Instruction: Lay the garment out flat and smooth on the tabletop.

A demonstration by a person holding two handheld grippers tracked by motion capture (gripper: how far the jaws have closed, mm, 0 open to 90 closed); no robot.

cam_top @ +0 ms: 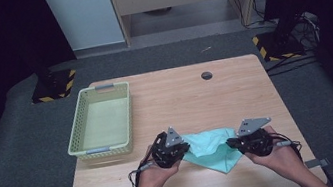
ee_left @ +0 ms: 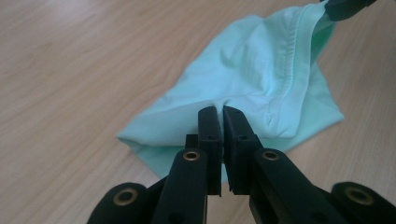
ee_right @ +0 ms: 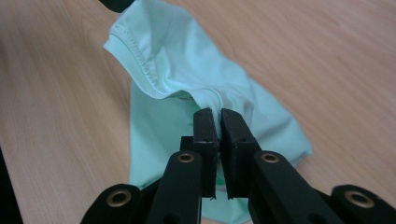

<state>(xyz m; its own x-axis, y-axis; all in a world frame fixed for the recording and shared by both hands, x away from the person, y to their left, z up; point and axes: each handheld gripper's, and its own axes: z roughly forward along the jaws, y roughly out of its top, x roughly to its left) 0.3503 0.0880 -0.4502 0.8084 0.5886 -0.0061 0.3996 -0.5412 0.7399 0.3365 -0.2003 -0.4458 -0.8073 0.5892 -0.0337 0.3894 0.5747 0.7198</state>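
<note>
You have a mint-green cloth (cam_top: 212, 148) strung between your 2 grippers near the front edge of the table (cam_top: 190, 95): it is thin, soft knit fabric with a stitched, ribbed hem running along one edge, bunched into folds where each jaw pair bites it and sagging into a loose pointed flap that rests on the wood. Your left gripper (ee_left: 220, 122) has its 2 black jaws pinched tight on a gathered fold of the cloth, with only a sliver of fabric between the pads; in that view the hem leads up to your other gripper at the top right corner. Your right gripper (ee_right: 215, 122) is clenched the same way on the opposite end, just under the curled hem, and the cloth spreads out below it onto the table. Both grippers are matte black, angular, with brass-coloured pivot pins, and each carries a grey 3-cornered plate on top. The table is pale wood-grain laminate with a round dark cable hole (cam_top: 206, 75) near its far edge. A pale yellow-green plastic basket (cam_top: 75, 129), rectangular with perforated walls, stands at the left of the table, well apart from the cloth.
</note>
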